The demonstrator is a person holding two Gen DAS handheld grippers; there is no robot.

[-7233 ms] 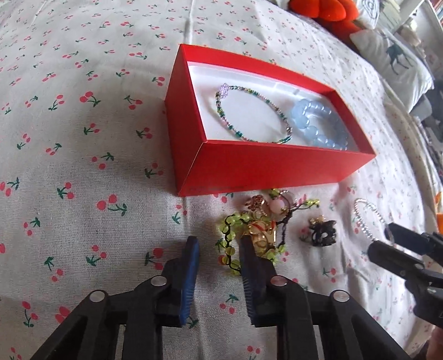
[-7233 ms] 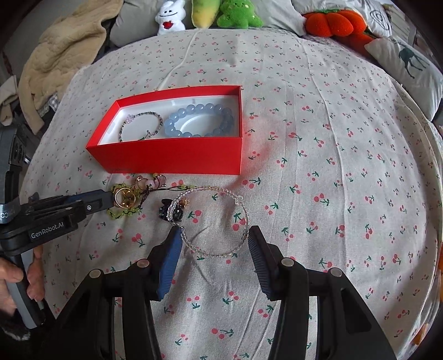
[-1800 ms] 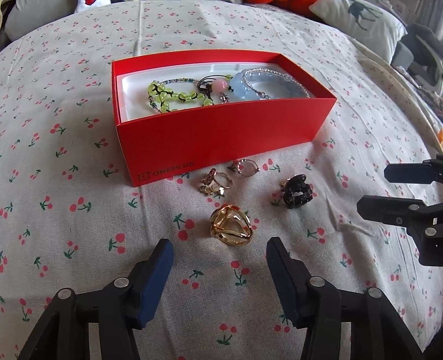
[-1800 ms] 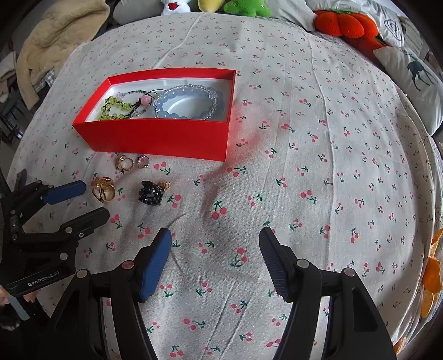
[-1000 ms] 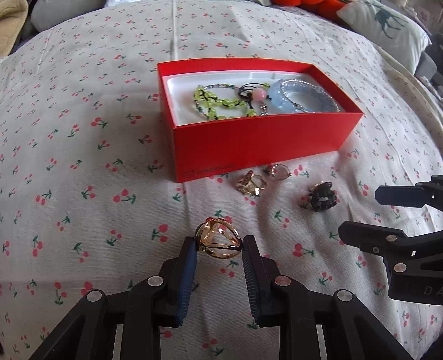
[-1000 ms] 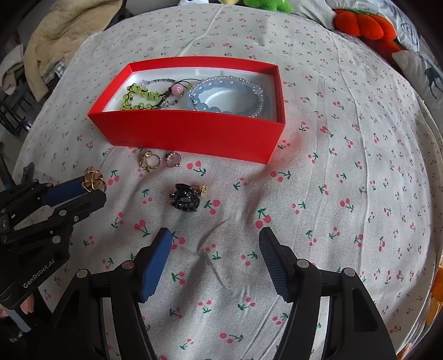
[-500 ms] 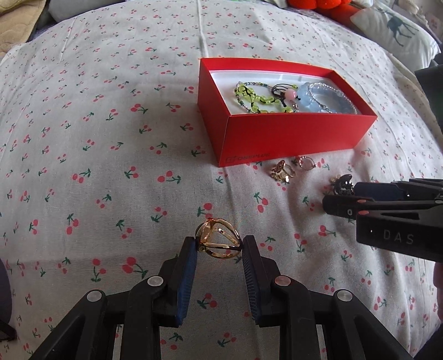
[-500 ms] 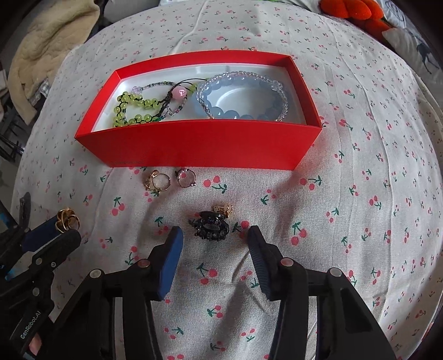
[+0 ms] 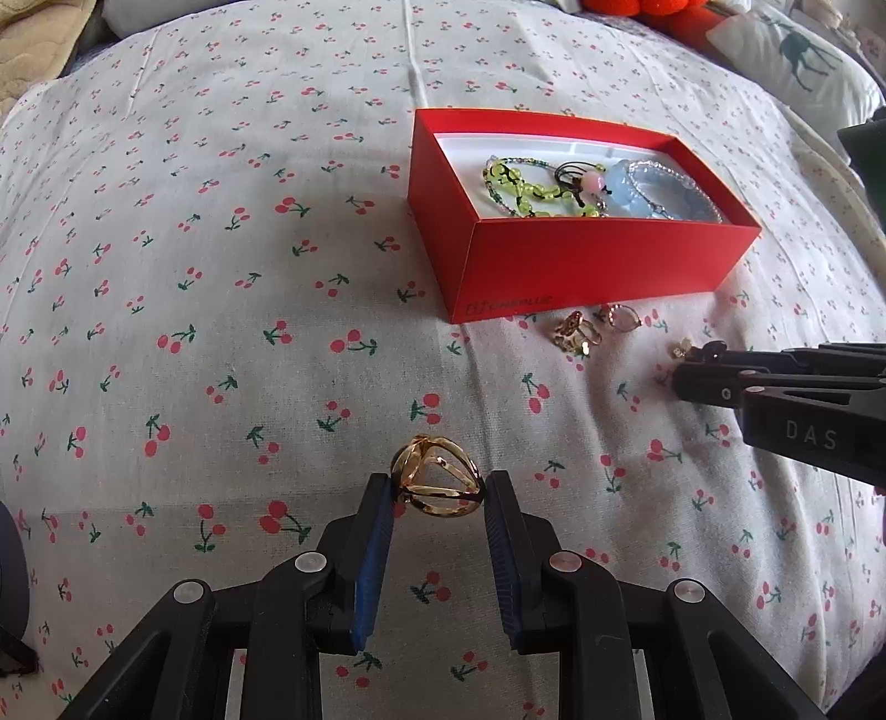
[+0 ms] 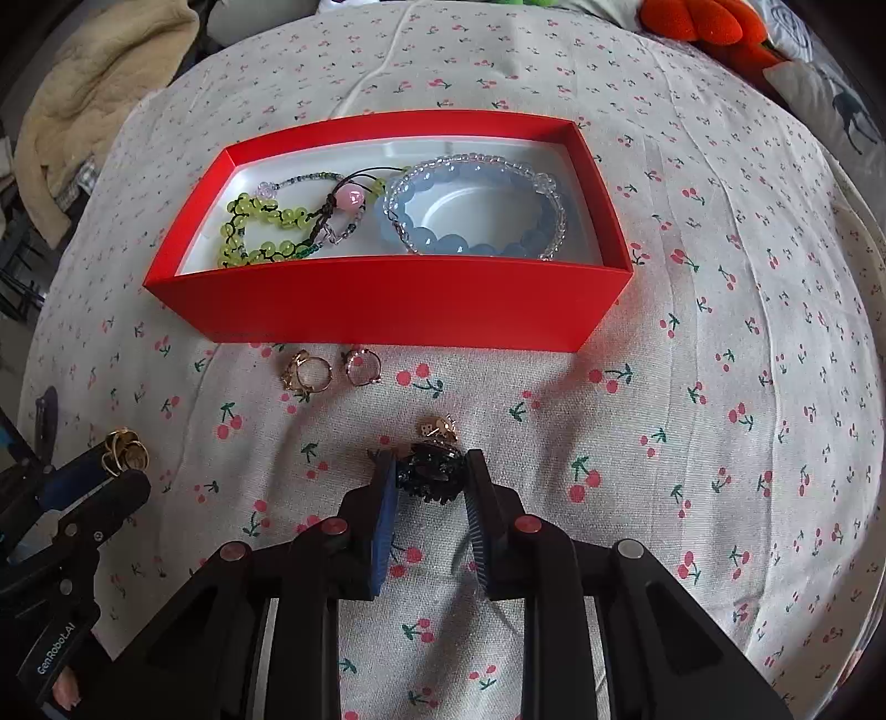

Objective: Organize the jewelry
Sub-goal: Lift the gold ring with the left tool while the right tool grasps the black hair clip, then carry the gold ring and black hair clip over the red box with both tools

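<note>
My left gripper (image 9: 437,487) is shut on a gold openwork ring (image 9: 436,477) and holds it above the cloth; it also shows in the right wrist view (image 10: 123,450). My right gripper (image 10: 429,471) has closed around a black hair clip (image 10: 431,472) that lies on the cloth, its pads touching both sides. A red box (image 10: 387,304) holds a green bead bracelet (image 10: 260,227), a pink-bead cord (image 10: 350,195), a blue bead bracelet (image 10: 470,241) and a clear bead bracelet. Two small rings (image 10: 307,374) (image 10: 362,366) lie in front of the box.
The bed is covered by a cherry-print cloth (image 9: 221,277). A small gold charm (image 10: 437,426) lies just beyond the black clip. Orange plush toys (image 10: 703,22) and a deer-print pillow (image 9: 797,61) sit at the far right. A beige blanket (image 10: 83,83) lies at the left.
My right gripper has moved down and forward onto the black hair clip and closed its fingers on it. My left gripper has kept the gold ring and drifted left, away from the box.
</note>
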